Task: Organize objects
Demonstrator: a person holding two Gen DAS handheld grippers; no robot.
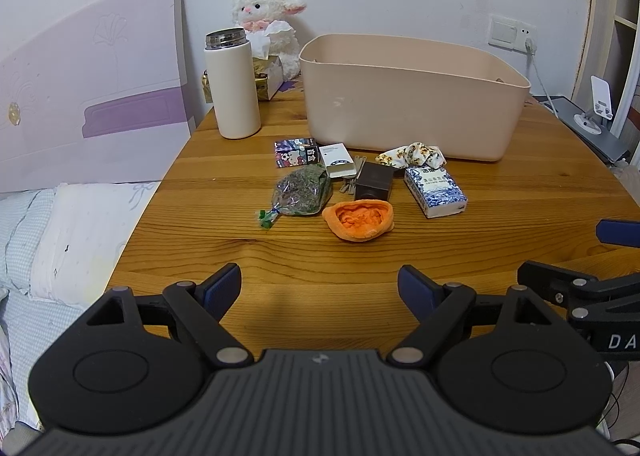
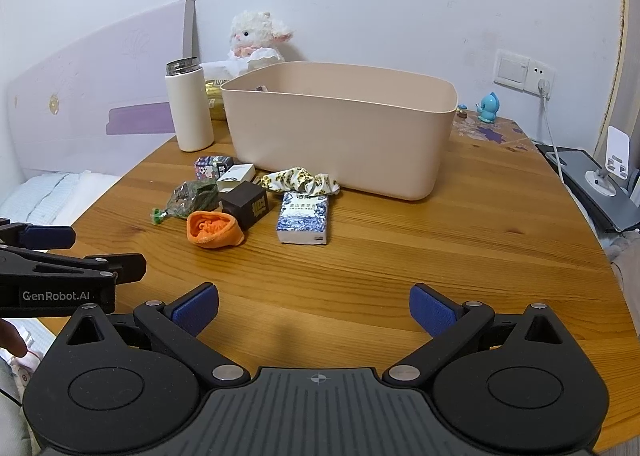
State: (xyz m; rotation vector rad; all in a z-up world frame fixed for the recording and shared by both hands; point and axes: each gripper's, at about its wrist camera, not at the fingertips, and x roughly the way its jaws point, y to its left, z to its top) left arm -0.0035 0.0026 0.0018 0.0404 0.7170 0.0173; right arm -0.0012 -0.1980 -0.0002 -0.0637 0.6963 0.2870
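Observation:
A pink plastic bin (image 1: 408,103) (image 2: 340,131) stands at the back of the wooden table (image 1: 320,248). In front of it lie an orange plush piece (image 1: 359,219) (image 2: 214,230), a clear bag of green stuff (image 1: 302,193) (image 2: 190,197), a dark brown box (image 1: 374,183) (image 2: 246,203), a blue-white tissue pack (image 1: 435,191) (image 2: 304,217), a floral scrunchie (image 1: 412,155) (image 2: 300,180), a white box (image 1: 338,160) (image 2: 236,174) and a cartoon-print box (image 1: 296,151) (image 2: 212,165). My left gripper (image 1: 320,290) and right gripper (image 2: 314,310) are open and empty, near the table's front edge.
A white thermos (image 1: 233,83) (image 2: 189,105) stands left of the bin, with a plush lamb (image 1: 268,19) and tissue box (image 1: 269,73) behind. A bed (image 1: 60,236) lies left of the table. A blue figurine (image 2: 489,107) and a laptop (image 2: 592,183) are at right.

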